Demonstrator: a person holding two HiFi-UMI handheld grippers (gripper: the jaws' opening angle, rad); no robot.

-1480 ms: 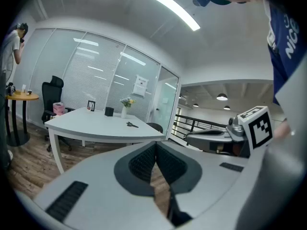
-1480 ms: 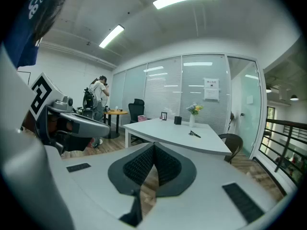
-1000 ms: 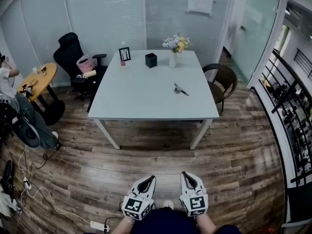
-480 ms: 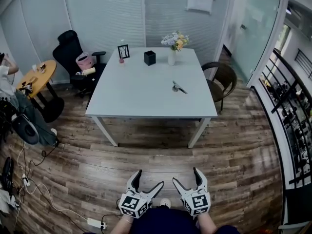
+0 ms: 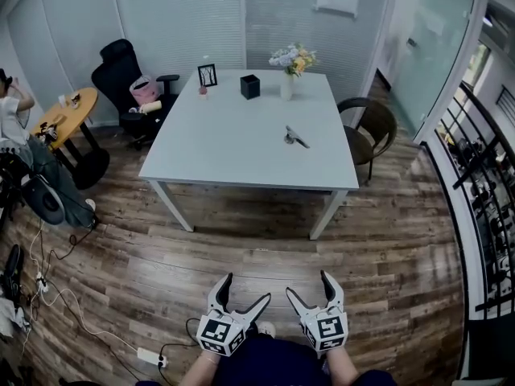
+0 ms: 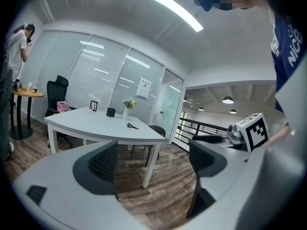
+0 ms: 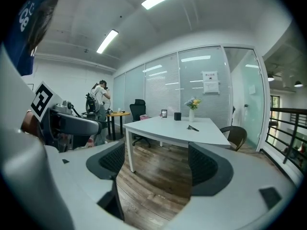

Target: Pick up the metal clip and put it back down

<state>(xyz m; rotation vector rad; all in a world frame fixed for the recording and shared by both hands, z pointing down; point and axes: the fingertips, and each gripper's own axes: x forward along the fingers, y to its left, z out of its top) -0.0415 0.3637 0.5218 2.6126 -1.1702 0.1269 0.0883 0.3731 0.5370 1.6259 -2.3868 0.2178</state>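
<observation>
White table: metal clip | vase: flowers | left gripper, right gripper: just spread open, empty

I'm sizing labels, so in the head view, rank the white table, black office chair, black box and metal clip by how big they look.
1. white table
2. black office chair
3. black box and metal clip: these look about alike, so no ranking between them.

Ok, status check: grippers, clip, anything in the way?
Left gripper and right gripper just opened, nothing between jaws. Metal clip lies untouched on white table, well ahead of both. Brown chair beside table's right edge; near side unobstructed.
</observation>
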